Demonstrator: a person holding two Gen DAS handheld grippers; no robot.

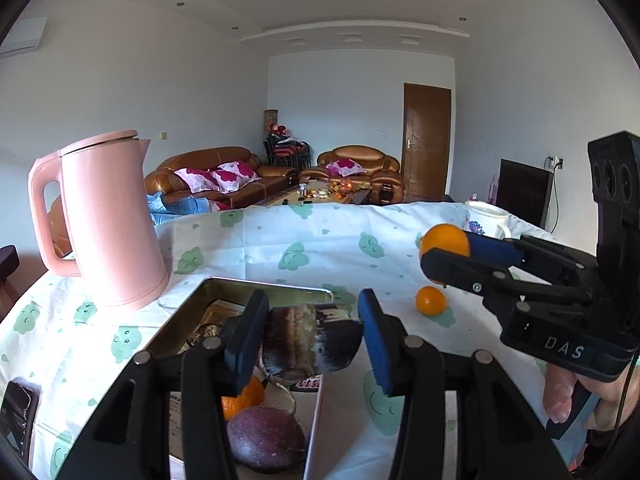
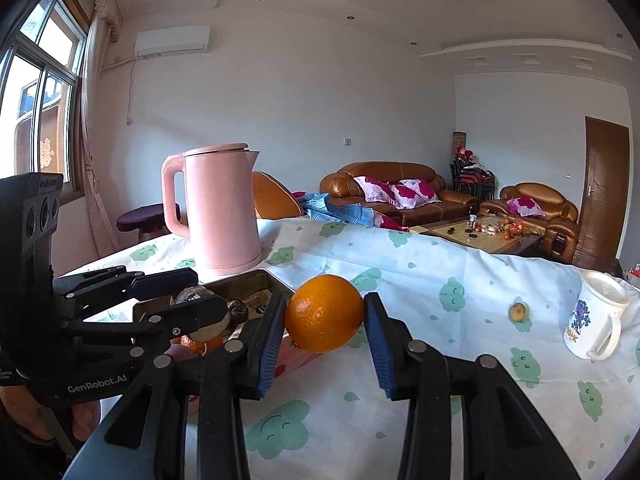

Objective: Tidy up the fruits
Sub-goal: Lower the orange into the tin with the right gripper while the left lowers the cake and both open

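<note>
**Both claws loaded above the table**

The right claw [image 2: 324, 320] is clamped on a round, dimpled orange [image 2: 325, 313], its blue ribbed pads [image 2: 269, 340] pressing both sides, at the lower middle of the right view. Being round, the orange shows no long axis; its stem dimple faces left. The left claw [image 1: 312, 336] grips a dark, rough-skinned piece of fruit [image 1: 310, 340] with a pale cut band, wider than tall, lying level across the frame between the pads.

Below it a shiny metal tin [image 1: 224, 286] with rounded corners holds another orange [image 1: 246, 398], a smooth purple fruit [image 1: 264, 438] and pale peel.

A smooth pink kettle [image 1: 108, 220] stands upright just beyond the tin, on a white cloth [image 1: 280, 240] printed with green clouds.

Only the left view shows a small orange [image 1: 430, 300] on the cloth at centre right. Only the right view shows a small yellowish fruit [image 2: 518, 312] beside a white mug [image 2: 596, 322] at far right.
</note>
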